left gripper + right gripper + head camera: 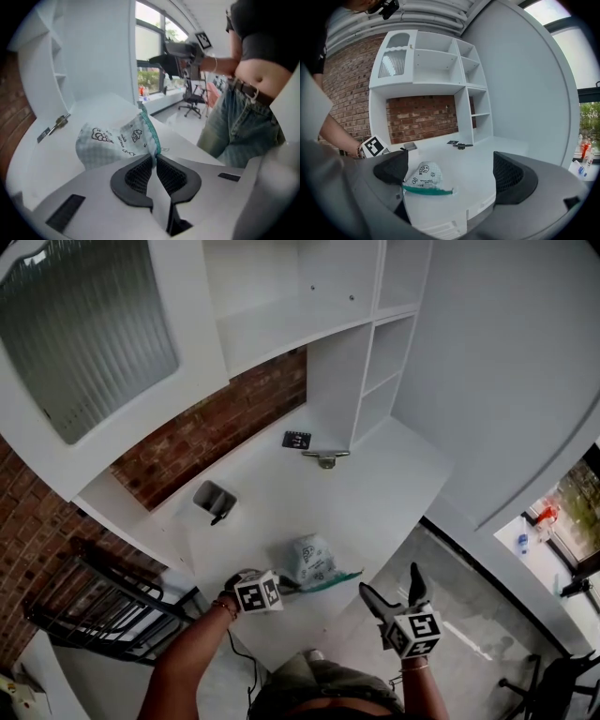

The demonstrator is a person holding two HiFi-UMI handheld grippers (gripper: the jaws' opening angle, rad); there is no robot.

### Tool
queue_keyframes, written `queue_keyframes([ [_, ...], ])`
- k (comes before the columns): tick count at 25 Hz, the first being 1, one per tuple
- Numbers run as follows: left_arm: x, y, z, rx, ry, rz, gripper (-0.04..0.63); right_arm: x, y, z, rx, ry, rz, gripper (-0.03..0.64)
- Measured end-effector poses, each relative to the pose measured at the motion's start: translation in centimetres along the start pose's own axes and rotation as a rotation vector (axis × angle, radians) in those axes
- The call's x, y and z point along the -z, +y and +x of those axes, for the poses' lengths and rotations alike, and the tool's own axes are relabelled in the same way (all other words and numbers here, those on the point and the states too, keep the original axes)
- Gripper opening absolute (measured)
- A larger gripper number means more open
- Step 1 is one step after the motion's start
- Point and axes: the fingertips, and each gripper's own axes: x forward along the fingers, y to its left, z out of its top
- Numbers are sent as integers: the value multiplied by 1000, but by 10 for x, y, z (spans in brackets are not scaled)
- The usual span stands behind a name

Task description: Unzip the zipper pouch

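Note:
A pale checked zipper pouch [312,562] with small printed drawings and a teal zipper lies near the front edge of the white desk [375,493]. My left gripper [286,584] is at the pouch's left end. In the left gripper view the left gripper [153,157] is shut, and its dark pads pinch the pouch [112,140] right at the end of the teal zipper [151,133]. My right gripper [395,588] hangs off the desk's front right, open and holding nothing. In the right gripper view the pouch [424,174] sits ahead of the wide-apart jaws of the right gripper [450,174], closer to the left one.
Farther back on the desk are a grey holder [214,498], a black marker card [296,439] and a small metal piece [325,458]. White shelves [375,371] rise at the back right. A black rack [94,606] stands left of the desk.

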Motion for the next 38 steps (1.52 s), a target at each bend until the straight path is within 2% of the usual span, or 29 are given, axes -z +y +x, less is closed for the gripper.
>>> queue_keyframes([
  [3, -23, 5, -20, -53, -206, -252, 34, -1, 4, 1, -24, -8, 1, 561],
  [5, -34, 5, -34, -74, -307, -376, 34, -3, 8, 2, -54, -17, -4, 557],
  [8, -50, 0, -53, -66, -447, -526, 34, -3, 22, 3, -139, -15, -4, 499],
  [10, -62, -3, -69, -47, -569, -620, 31, -3, 34, 3, -208, -22, -21, 451],
  [14, -76, -9, -105, -61, -776, -745, 23, -6, 72, 1, -342, -19, -71, 382],
  [17, -78, -24, -123, -86, -855, -778, 17, -9, 105, -5, -474, -33, -83, 349],
  [20, -86, -47, -140, -76, -939, -785, 15, -19, 142, -18, -652, -57, -41, 296],
  [23, -96, -70, -156, -70, -1010, -763, 15, -28, 170, -29, -815, -58, 77, 282],
  [26, -103, -86, -173, -124, -1051, -730, 15, -40, 186, -34, -930, -45, 200, 272],
  [31, -110, -105, -204, -197, -1085, -691, 14, -61, 207, -39, -1042, -61, 196, 264],
  [38, -124, -136, -225, -272, -1012, -584, 14, -79, 249, -55, -1262, -56, 129, 264],
])
